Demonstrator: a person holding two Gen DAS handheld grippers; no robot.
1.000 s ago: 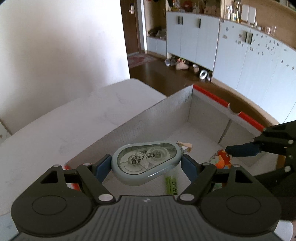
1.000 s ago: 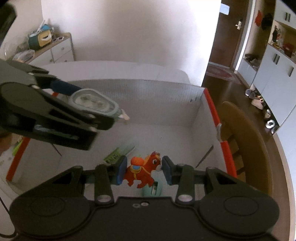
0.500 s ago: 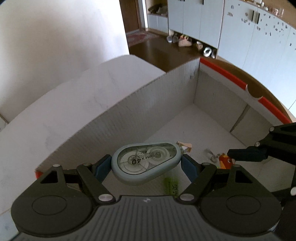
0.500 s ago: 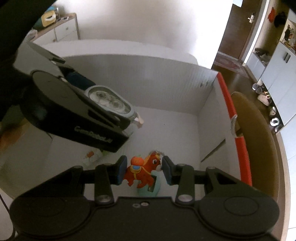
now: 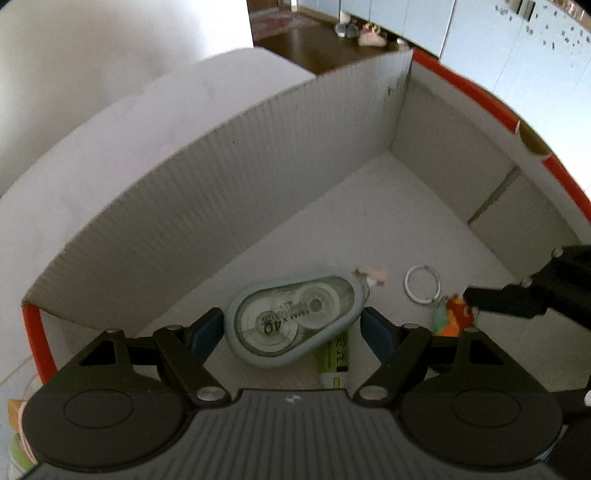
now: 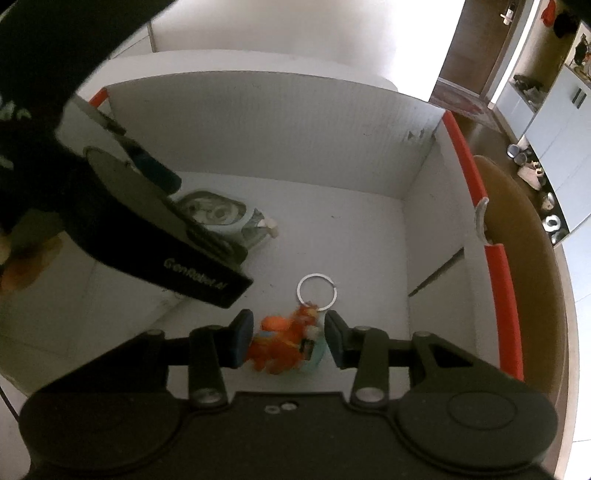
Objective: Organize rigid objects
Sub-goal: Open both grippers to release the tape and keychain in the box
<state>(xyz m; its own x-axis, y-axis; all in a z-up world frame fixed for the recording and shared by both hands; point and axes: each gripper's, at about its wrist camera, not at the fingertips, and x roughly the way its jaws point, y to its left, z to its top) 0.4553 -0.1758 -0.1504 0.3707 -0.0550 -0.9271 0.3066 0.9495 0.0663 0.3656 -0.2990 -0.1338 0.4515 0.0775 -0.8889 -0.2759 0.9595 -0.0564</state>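
Observation:
A white cardboard box (image 5: 229,192) with red edges holds the objects; it also shows in the right wrist view (image 6: 280,122). My left gripper (image 5: 293,326) is open inside the box, its pads apart from a grey-blue correction tape dispenser (image 5: 295,317) that lies between them on the box floor. The dispenser also shows in the right wrist view (image 6: 216,212). My right gripper (image 6: 284,341) is open around an orange toy horse keychain (image 6: 282,341) lying on the floor, its metal ring (image 6: 317,291) stretched ahead. The keychain shows in the left wrist view (image 5: 456,314).
A yellow-green tube (image 5: 334,356) lies on the box floor under the dispenser. A brown chair back (image 6: 524,258) stands beyond the box's right wall. White cabinets (image 5: 517,40) and shoes on a wooden floor (image 5: 354,31) are far behind.
Both grippers dropped down into the box and opened. The tape dispenser and the horse keychain left the pads and now lie on the box floor, the key ring spread out.

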